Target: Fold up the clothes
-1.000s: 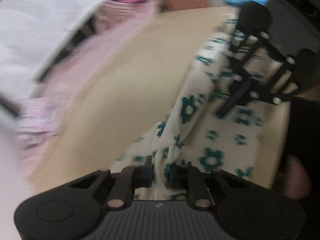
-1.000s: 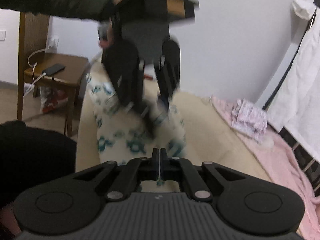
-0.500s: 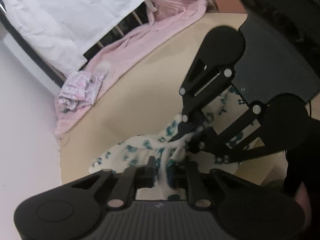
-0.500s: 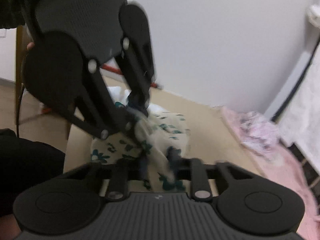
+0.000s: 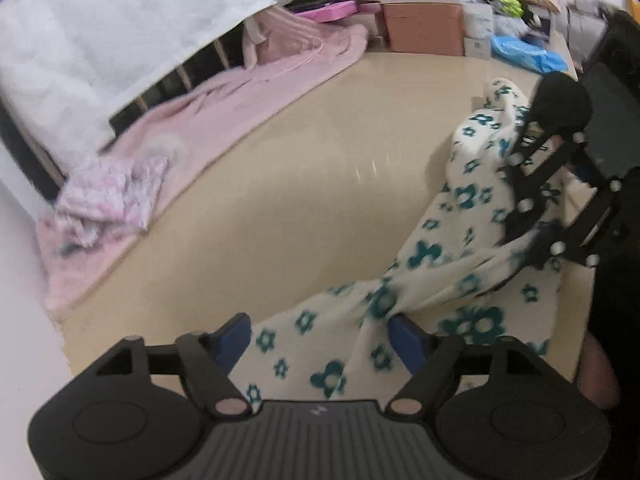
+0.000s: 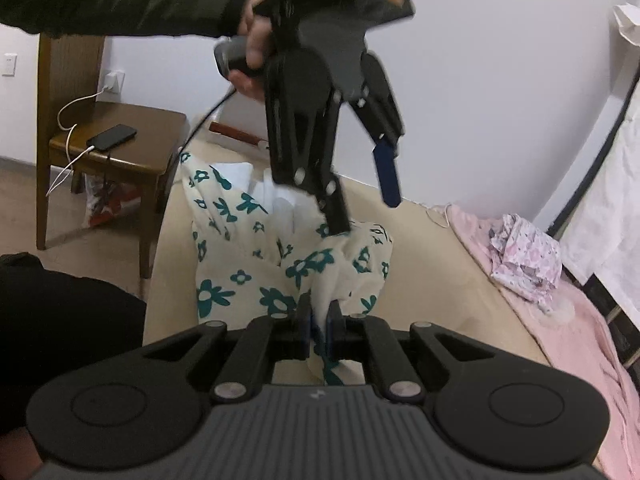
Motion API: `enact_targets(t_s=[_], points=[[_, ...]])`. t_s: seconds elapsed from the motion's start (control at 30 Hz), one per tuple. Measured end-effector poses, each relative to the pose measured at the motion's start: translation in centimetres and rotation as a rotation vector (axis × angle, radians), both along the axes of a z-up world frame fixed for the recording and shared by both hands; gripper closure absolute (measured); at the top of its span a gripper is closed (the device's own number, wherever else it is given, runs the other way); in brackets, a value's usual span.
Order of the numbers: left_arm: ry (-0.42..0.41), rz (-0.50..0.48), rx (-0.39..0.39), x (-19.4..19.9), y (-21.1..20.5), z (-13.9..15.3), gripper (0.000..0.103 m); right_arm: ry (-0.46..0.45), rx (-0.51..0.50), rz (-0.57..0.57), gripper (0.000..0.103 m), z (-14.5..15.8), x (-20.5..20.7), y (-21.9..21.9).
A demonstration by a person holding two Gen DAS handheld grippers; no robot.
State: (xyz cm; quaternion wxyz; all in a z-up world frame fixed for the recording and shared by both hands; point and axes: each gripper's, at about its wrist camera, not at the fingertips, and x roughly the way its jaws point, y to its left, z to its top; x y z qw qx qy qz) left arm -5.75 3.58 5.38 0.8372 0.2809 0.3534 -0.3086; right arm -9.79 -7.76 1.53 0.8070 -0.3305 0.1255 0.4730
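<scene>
A cream garment with teal flowers [image 5: 460,264] lies bunched on the beige table [image 5: 280,184]. My left gripper [image 5: 320,336] is open, its blue pads spread wide, with the cloth lying loose between them. In the right wrist view the left gripper [image 6: 368,212] hangs open above the garment [image 6: 248,280], one finger touching the cloth. My right gripper [image 6: 318,326] is shut on a fold of the garment. It also shows in the left wrist view [image 5: 532,236], pinching the cloth at the right.
A pink blanket [image 5: 224,120] and a crumpled pink patterned cloth [image 5: 108,200] lie at the table's far side, under a white sheet [image 5: 100,32]. Boxes [image 5: 424,28] stand at the back. A wooden chair [image 6: 120,140] with a phone stands left of the table.
My left gripper has opened and let go of the garment, then pulled away from the right gripper. My right gripper has closed on a fold of the cloth.
</scene>
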Motion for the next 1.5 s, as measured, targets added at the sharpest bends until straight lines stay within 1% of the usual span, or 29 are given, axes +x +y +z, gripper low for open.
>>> enact_targets(t_s=[0.07,0.1,0.13,0.17,0.2,0.23,0.3,0.4,0.43,0.53,0.6,0.67,0.7,0.77,0.8,0.83,0.87,0.9,0.97,1.07,1.13,1.2,1.23,1.27,1.3,1.33,1.37,1.43,1.5], points=[[0.087,0.059,-0.051,1.2,1.0,-1.1,0.026,0.009,0.006,0.000,0.097,-0.1,0.2,0.0],[0.139,0.090,-0.085,1.6,1.6,-1.4,0.029,0.009,0.004,-0.003,0.097,-0.2,0.3,0.0],[0.188,0.119,-0.118,2.0,2.1,-1.7,0.047,0.008,0.003,-0.006,0.097,-0.3,0.3,0.1],[0.192,0.127,-0.124,1.8,2.2,-1.4,0.075,0.007,0.002,-0.010,0.097,-0.3,0.3,0.2],[0.195,0.135,-0.130,1.7,2.3,-1.1,0.089,0.007,0.001,-0.013,0.097,-0.4,0.3,0.2],[0.199,0.144,-0.136,1.5,2.4,-0.8,0.100,0.003,0.005,-0.022,0.097,-0.4,0.4,0.3],[0.205,0.160,-0.148,1.1,2.6,-0.1,0.100,-0.006,0.015,-0.040,0.097,-0.2,0.4,0.3],[0.120,0.218,-0.139,-0.8,2.1,1.9,0.101,-0.029,0.038,-0.074,0.097,0.1,0.4,0.1],[0.095,0.270,-0.145,-1.7,2.0,2.6,0.101,-0.035,0.041,-0.084,0.097,0.2,0.4,0.0],[0.077,0.406,-0.154,-4.8,1.3,3.9,0.101,-0.072,0.021,-0.099,0.097,0.2,0.1,0.2],[0.118,0.505,-0.192,-6.5,1.4,3.8,0.101,-0.097,0.007,-0.103,0.097,0.1,-0.2,0.4],[0.206,0.563,-0.240,-7.3,1.7,2.0,0.101,-0.112,-0.007,-0.092,0.096,0.0,-0.7,0.8],[0.223,0.576,-0.234,-7.5,1.8,0.9,0.101,-0.116,-0.015,-0.086,0.096,-0.2,-0.8,1.1],[0.235,0.607,-0.289,-7.5,2.8,-0.4,0.101,-0.114,-0.042,-0.070,0.096,-0.5,-0.9,1.5],[0.248,0.624,-0.326,-7.5,3.5,-0.3,0.101,-0.112,-0.066,-0.063,0.095,-0.6,-1.1,1.8],[0.258,0.634,-0.360,-7.5,4.0,0.0,0.101,-0.116,-0.092,-0.047,0.092,-0.8,-1.4,1.9],[0.257,0.630,-0.373,-7.5,4.4,0.1,0.100,-0.121,-0.119,-0.029,0.084,-1.0,-1.7,2.0],[0.251,0.622,-0.369,-7.5,4.4,0.2,0.100,-0.125,-0.122,-0.004,0.073,-0.9,-2.1,1.9],[0.257,0.620,-0.368,-7.4,4.4,0.0,0.099,-0.096,-0.072,0.030,0.062,-0.1,-2.6,1.6],[0.273,0.623,-0.391,-7.1,4.4,0.1,0.099,-0.048,-0.002,0.044,0.055,1.1,-2.4,1.7],[0.285,0.632,-0.405,-7.0,4.4,0.1,0.098,-0.045,0.016,0.023,0.055,1.2,-1.6,2.4],[0.284,0.608,-0.411,-7.6,4.5,0.6,0.093,-0.029,0.018,0.001,0.059,0.9,-0.6,3.3],[0.278,0.585,-0.411,-7.9,4.5,1.0,0.081,-0.023,-0.008,0.001,0.074,0.5,-0.2,4.0],[0.241,0.543,-0.407,-8.8,4.1,1.8,0.067,-0.018,-0.040,0.002,0.090,-0.1,0.1,4.7],[0.185,0.503,-0.398,-9.5,3.9,2.7,0.060,-0.062,-0.066,-0.008,0.091,-0.7,-0.1,5.1],[0.129,0.464,-0.390,-10.2,3.6,3.5,0.051,-0.119,-0.091,-0.022,0.091,-1.3,-0.5,5.6],[0.083,0.444,-0.371,-10.3,3.4,4.2,0.048,-0.151,-0.090,-0.033,0.091,-1.4,-0.8,5.6],[0.021,0.430,-0.325,-9.7,3.0,4.8,0.047,-0.207,-0.074,-0.063,0.091,-1.2,-1.2,5.5],[-0.007,0.409,-0.266,-8.3,2.6,4.1,0.044,-0.262,-0.068,-0.091,0.091,-0.8,-1.7,5.1]])
